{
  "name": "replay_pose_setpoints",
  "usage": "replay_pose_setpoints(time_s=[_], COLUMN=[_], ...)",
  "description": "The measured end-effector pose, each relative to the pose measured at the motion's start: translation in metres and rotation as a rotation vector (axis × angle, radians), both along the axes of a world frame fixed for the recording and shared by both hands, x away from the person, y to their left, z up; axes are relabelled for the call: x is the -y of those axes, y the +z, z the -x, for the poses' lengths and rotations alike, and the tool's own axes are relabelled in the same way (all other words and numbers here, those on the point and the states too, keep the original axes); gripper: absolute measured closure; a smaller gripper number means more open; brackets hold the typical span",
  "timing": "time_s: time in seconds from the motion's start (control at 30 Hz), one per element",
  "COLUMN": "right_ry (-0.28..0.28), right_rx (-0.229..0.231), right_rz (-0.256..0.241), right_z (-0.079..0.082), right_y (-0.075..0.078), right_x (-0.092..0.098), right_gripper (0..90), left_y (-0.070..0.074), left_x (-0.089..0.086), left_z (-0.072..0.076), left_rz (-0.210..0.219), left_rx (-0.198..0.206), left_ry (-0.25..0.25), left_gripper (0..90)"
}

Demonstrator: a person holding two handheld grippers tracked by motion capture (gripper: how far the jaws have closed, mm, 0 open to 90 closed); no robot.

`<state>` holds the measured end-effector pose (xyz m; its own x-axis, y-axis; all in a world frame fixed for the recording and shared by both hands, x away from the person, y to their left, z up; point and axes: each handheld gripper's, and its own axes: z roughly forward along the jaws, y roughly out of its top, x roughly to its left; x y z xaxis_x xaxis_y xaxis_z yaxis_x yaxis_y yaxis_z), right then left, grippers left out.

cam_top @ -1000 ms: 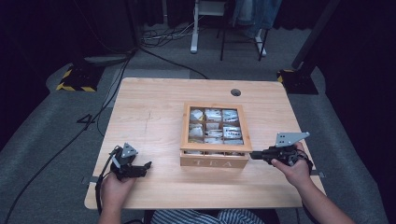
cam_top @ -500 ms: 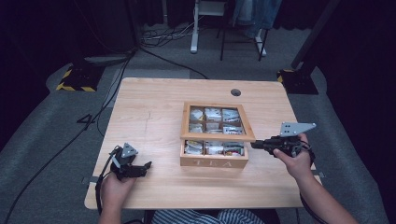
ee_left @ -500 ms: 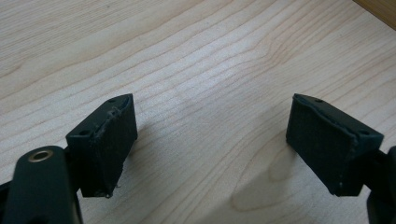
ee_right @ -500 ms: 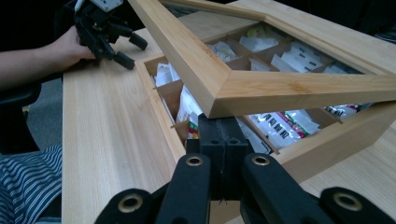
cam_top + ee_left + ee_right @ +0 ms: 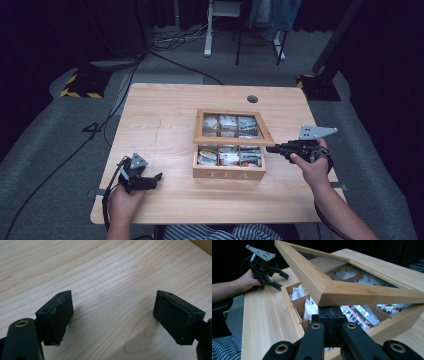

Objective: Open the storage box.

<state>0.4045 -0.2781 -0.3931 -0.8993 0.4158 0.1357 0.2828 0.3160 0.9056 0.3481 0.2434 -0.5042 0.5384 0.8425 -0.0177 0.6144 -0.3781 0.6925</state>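
Observation:
A wooden tea box [image 5: 229, 172] marked TEA stands mid-table, its compartments full of tea bags [image 5: 359, 312]. Its glass-paned lid [image 5: 198, 131] is raised at the front and hinged at the back. My right gripper [image 5: 270, 148] is shut, and its tips sit under the lid's front right corner [image 5: 325, 295], holding it up; in the right gripper view the closed jaws [image 5: 332, 315] press just below that corner. My left gripper [image 5: 158, 177] rests on the table at the front left, open with nothing between its pads [image 5: 112, 305]. It also appears far off as the left gripper [image 5: 282, 280].
The light wooden table [image 5: 165, 115] has a round cable hole [image 5: 252, 99] near its far edge. Bare wood lies left of the box. A person's striped clothing [image 5: 220, 233] is at the near edge. Cables and stands sit on the floor beyond.
The right gripper has risen and lifted the lid's front edge from nearly shut to well open. The left gripper has stayed put.

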Motion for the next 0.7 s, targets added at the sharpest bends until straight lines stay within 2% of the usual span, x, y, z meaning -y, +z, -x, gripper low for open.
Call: replay_pose_setpoints(time_s=[0.13, 0.33, 0.53, 0.67, 0.7], right_ry=[-0.003, -0.008, -0.017, -0.031, -0.037], right_rx=[0.0, 0.026, 0.038, 0.061, 0.08], right_rz=[-0.027, -0.068, -0.103, -0.116, -0.124], right_z=[-0.005, -0.011, -0.016, -0.016, -0.016], right_y=[0.005, 0.014, 0.016, 0.017, 0.016], right_x=[-0.002, -0.007, -0.009, -0.009, -0.01], right_gripper=[90.0, 90.0, 90.0, 90.0, 90.0], left_y=[0.0, 0.0, 0.0, 0.0, 0.0], left_x=[0.0, 0.0, 0.0, 0.0, 0.0], left_z=[0.0, 0.0, 0.0, 0.0, 0.0], left_rz=[-0.001, 0.0, 0.0, 0.001, 0.001], left_rx=[0.001, 0.003, 0.003, 0.003, 0.003], left_ry=[0.002, 0.004, 0.005, 0.006, 0.005], left_gripper=[17.2, 17.1, 17.1, 17.1, 17.1])
